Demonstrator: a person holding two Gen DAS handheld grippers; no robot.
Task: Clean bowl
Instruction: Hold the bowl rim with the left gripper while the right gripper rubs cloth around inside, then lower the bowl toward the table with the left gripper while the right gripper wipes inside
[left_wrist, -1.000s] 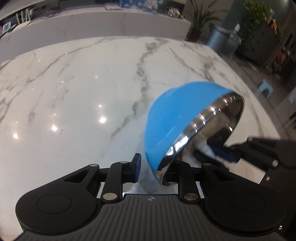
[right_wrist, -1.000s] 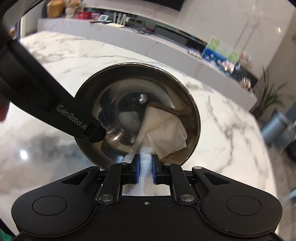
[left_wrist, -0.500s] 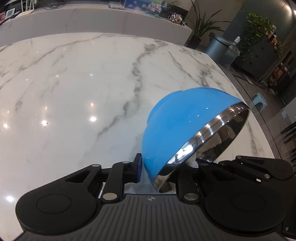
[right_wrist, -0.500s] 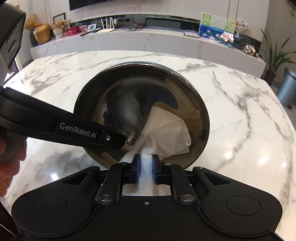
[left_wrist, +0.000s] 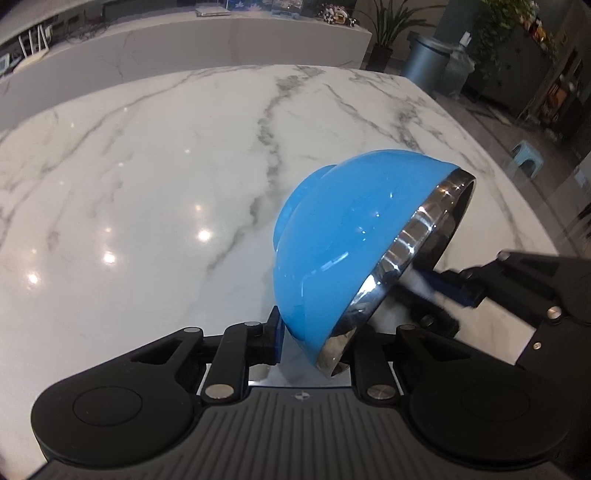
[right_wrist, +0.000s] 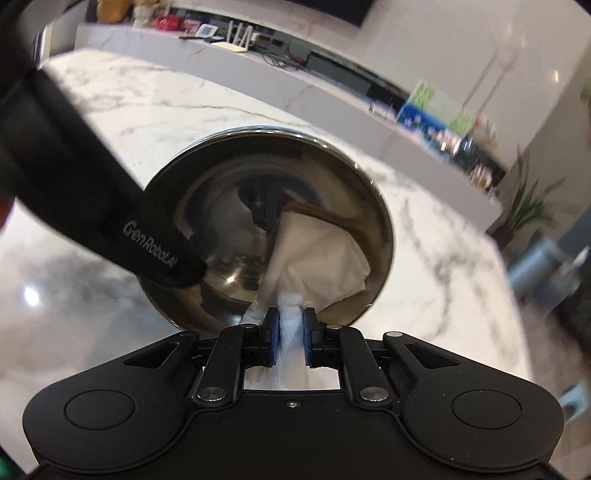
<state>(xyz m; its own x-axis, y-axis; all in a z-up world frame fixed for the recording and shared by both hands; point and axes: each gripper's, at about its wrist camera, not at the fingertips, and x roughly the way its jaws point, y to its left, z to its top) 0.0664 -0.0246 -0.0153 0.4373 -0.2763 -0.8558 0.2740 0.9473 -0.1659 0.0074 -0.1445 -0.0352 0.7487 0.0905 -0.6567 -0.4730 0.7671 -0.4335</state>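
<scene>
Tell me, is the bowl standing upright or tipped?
Tipped: the bowl is held on edge, its opening facing the right gripper.

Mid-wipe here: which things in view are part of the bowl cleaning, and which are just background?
In the job:
- bowl, blue outside, steel inside, tilted, rim pinched by the left gripper
- white paper towel against the bowl's inner wall, clamped in the right gripper

Just lying about:
- marble table
- bin
- potted plant
- small stool

Home: marble table (left_wrist: 155, 177), houseplant (left_wrist: 391, 22)
</scene>
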